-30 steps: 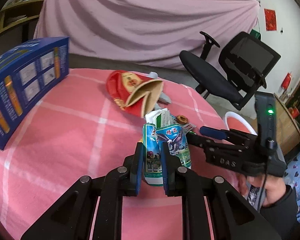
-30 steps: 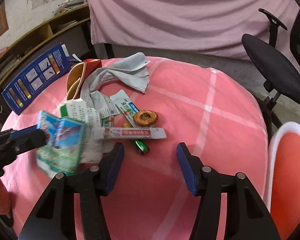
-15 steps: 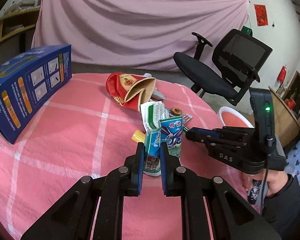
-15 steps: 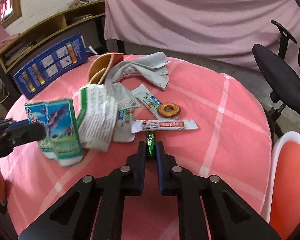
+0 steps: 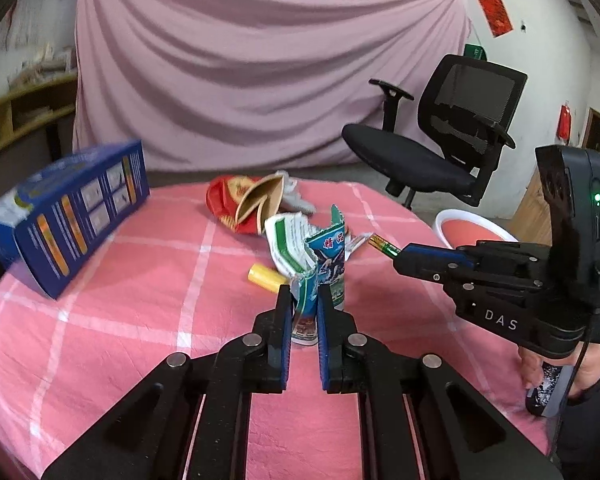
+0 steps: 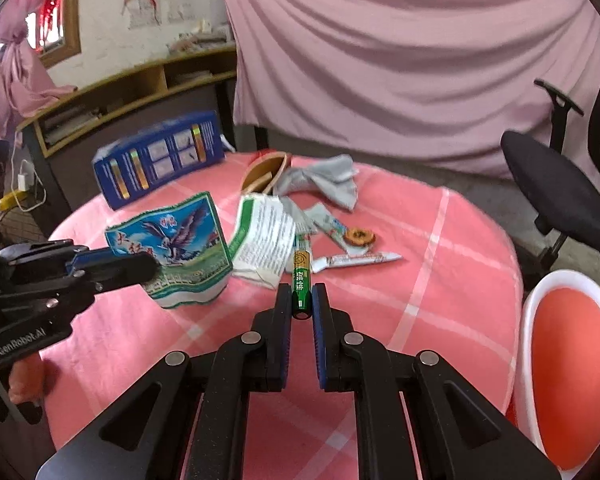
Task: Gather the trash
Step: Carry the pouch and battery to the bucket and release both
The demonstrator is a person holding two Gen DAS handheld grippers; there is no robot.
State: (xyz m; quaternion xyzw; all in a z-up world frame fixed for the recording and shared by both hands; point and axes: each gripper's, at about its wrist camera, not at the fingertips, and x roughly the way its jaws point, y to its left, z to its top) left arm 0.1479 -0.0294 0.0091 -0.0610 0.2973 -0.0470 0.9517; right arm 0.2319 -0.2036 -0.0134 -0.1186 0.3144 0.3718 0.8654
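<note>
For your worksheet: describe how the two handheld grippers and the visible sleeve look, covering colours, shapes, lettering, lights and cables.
Both grippers are matte black linkages with silver round pivot pins and two flat fingers faced in blue pads. The left gripper carries white "GenRobot.AI" lettering on its body. The right gripper is marked "DAS", has a tall black block with a green light, and a thin black cable hanging beside its handle. A dark sleeve covers that wrist.

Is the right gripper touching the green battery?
Touching. In the right wrist view the right gripper has its jaws shut on the green battery, both pressing its sides.
</note>
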